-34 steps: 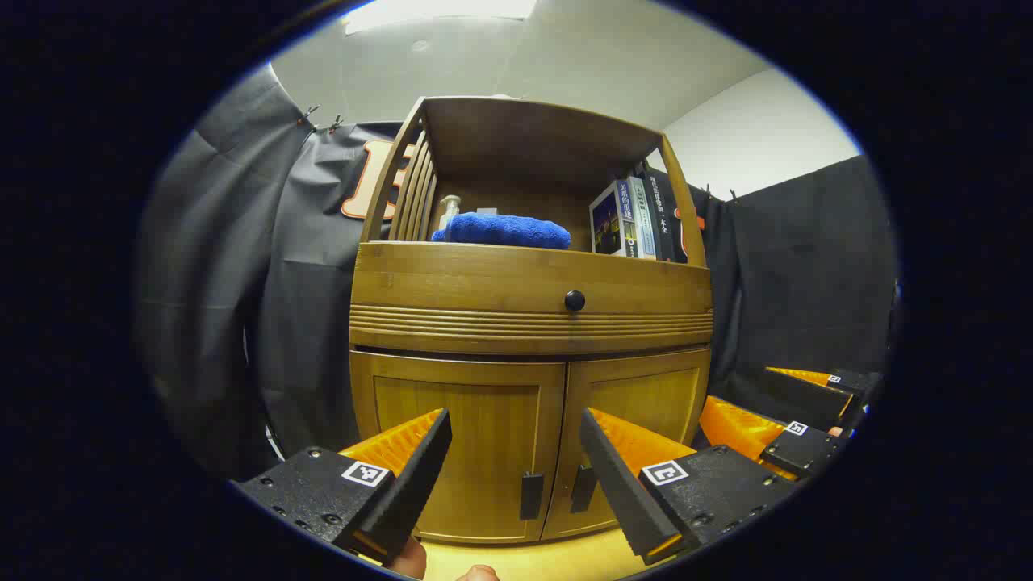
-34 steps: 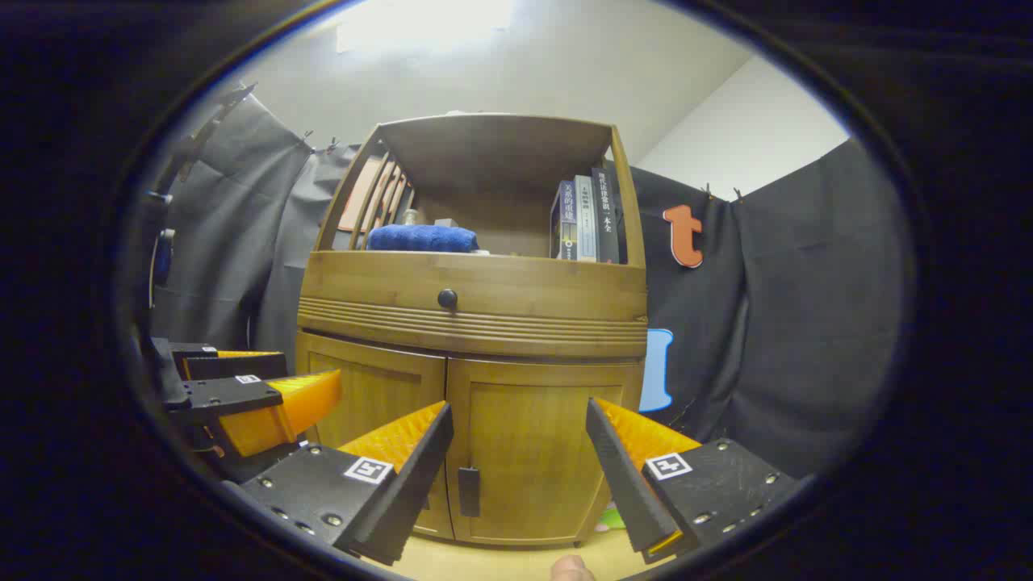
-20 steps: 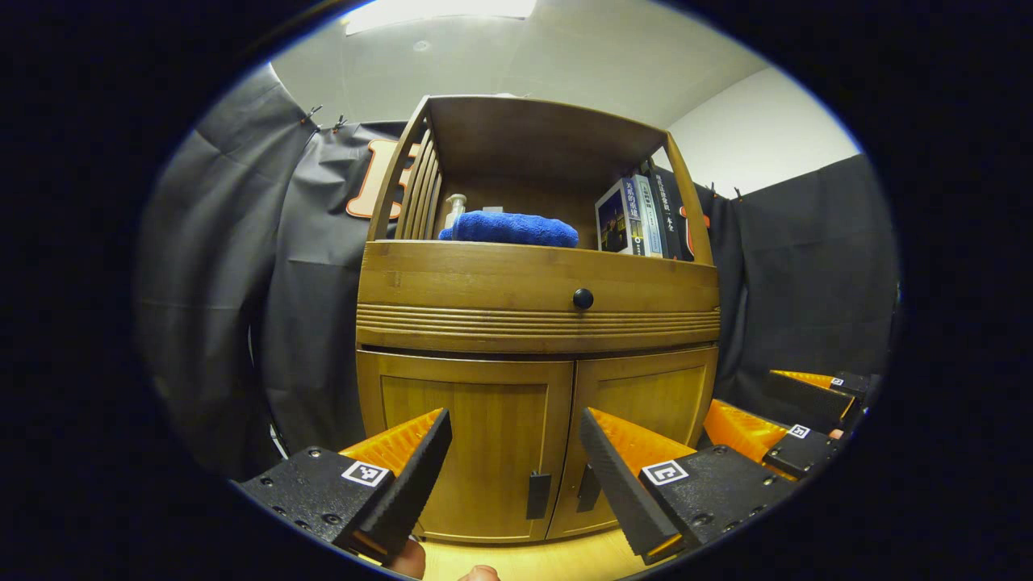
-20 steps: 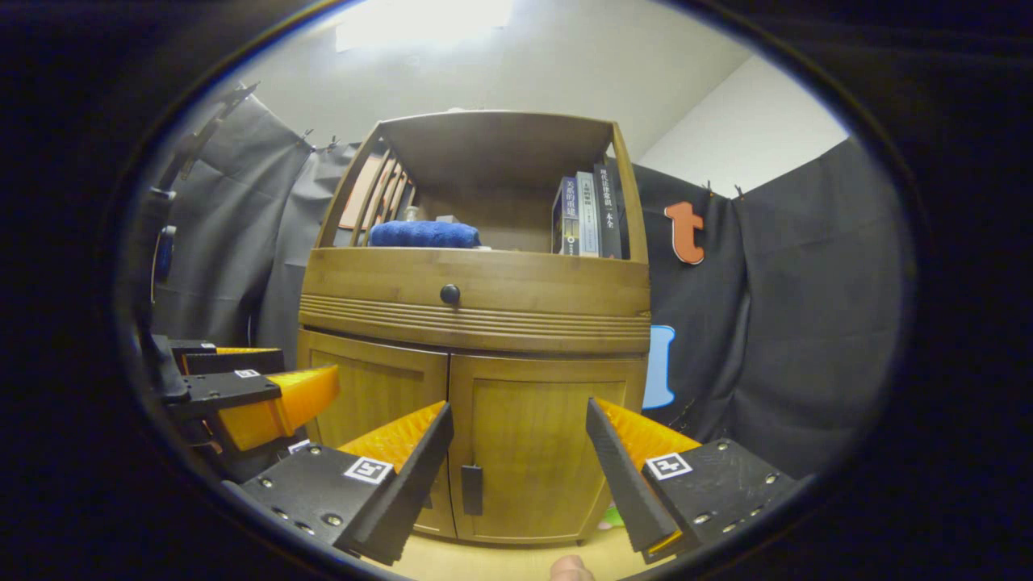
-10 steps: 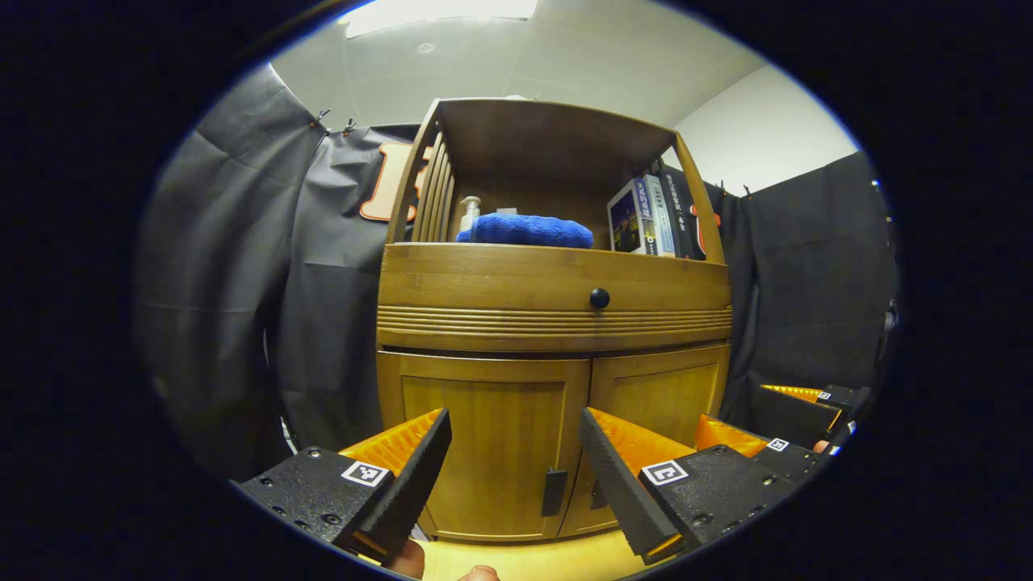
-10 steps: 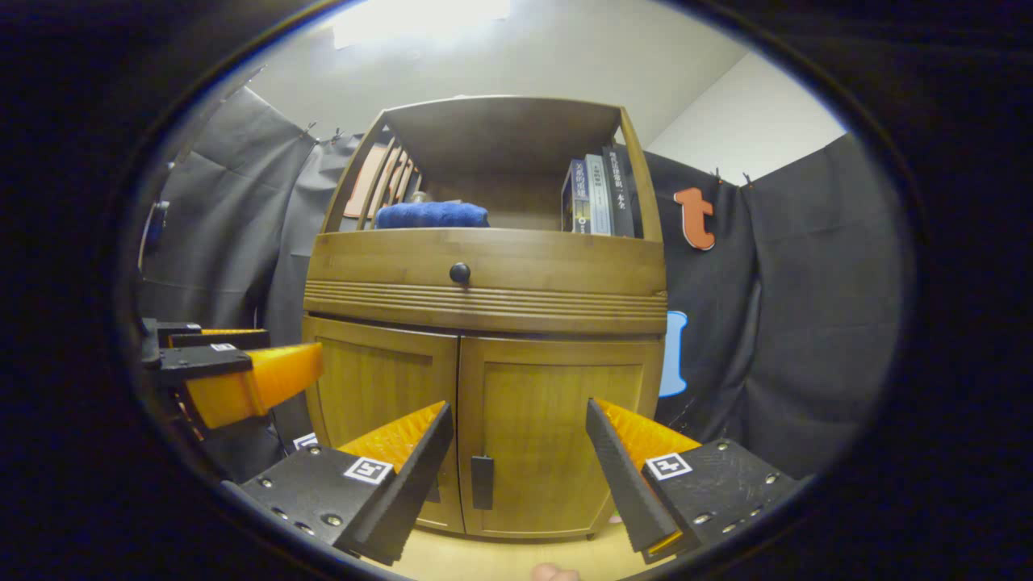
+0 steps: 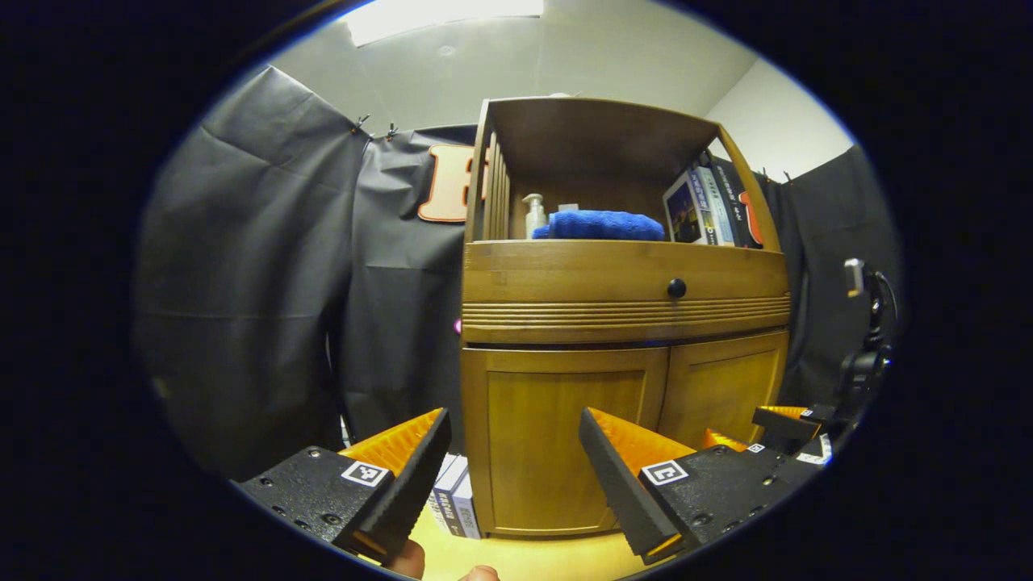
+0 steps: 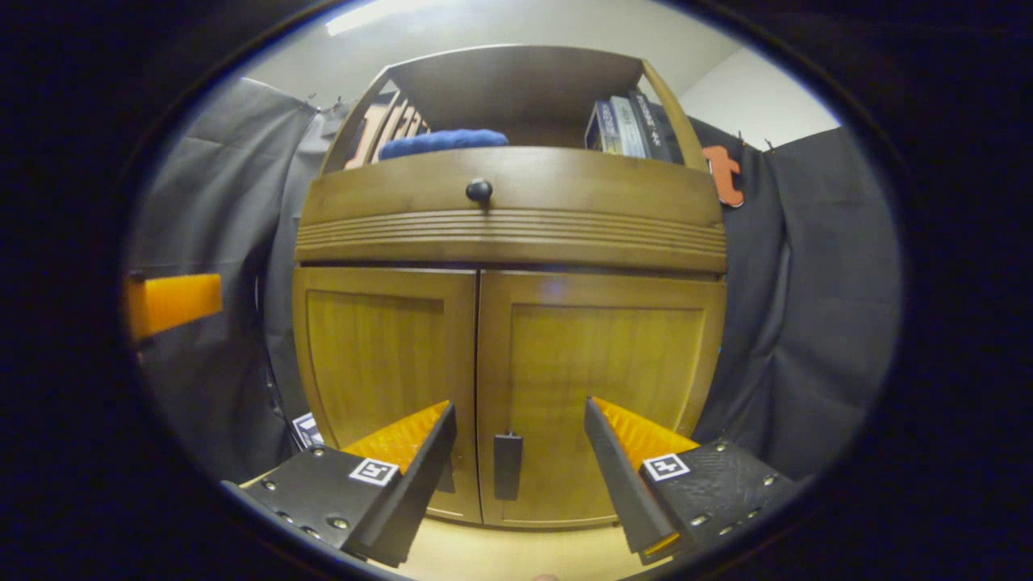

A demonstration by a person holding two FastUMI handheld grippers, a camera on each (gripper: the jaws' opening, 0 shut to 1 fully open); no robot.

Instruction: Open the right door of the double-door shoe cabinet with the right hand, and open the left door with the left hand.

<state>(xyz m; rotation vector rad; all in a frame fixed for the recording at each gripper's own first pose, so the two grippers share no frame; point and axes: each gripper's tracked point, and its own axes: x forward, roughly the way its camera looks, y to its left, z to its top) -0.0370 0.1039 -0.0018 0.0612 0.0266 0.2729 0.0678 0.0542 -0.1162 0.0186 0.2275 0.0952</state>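
Closing in on the right door handle (image 8: 508, 466)

Right gripper (image 8: 516, 456) now much nearer than half a second ago, jaws spread, handle framed between them. Right door (image 8: 601, 379) and left door (image 8: 379, 371) both shut. Left gripper (image 7: 515, 460) swung leftward, jaws spread, facing the shoe cabinet (image 7: 621, 298) corner. Grasp next, probably.

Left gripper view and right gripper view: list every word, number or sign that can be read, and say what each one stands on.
No text can be read.
Books in the cabinet: print on spines and cover, too small and blurred.
Books or boxes by the cabinet's base: print too blurred.
Square marker on the left gripper: a pattern, no words.
Right gripper: the same kind of marker.
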